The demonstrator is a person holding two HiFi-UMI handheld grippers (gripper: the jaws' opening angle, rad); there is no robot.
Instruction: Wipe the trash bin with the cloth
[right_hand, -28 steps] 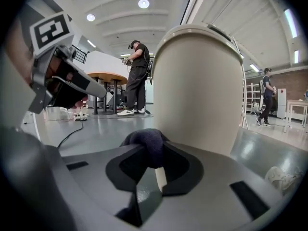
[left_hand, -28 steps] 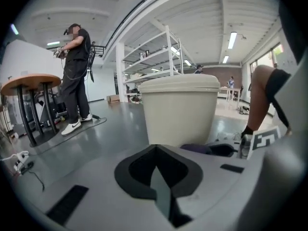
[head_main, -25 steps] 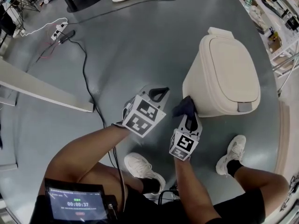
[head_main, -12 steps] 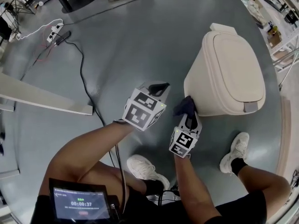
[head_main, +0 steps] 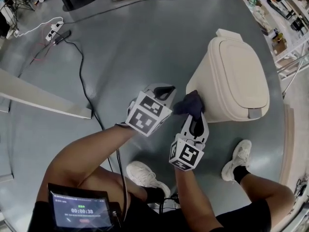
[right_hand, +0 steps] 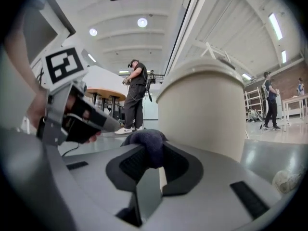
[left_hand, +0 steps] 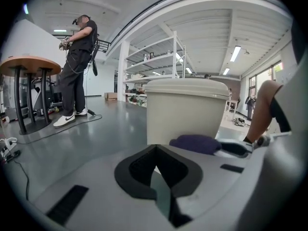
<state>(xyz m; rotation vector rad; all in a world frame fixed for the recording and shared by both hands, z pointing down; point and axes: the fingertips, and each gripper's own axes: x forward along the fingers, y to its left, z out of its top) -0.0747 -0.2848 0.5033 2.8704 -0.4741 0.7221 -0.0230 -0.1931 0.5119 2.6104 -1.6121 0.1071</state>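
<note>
Cream trash bin [head_main: 231, 76]: where is it, and what changed?
— It stands on the grey floor [head_main: 120, 47]. The dark cloth [head_main: 189, 103], pinched in the right gripper's [head_main: 193, 114] closed jaws, has slid slightly along the near wall, so wiping seems under way. The left gripper [head_main: 163, 92] hovers beside it, jaws together, empty

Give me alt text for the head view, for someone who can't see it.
The right gripper holds a dark cloth at the side of a closed beige trash bin on a grey floor. The left gripper hangs beside it, jaws together and empty.
</note>
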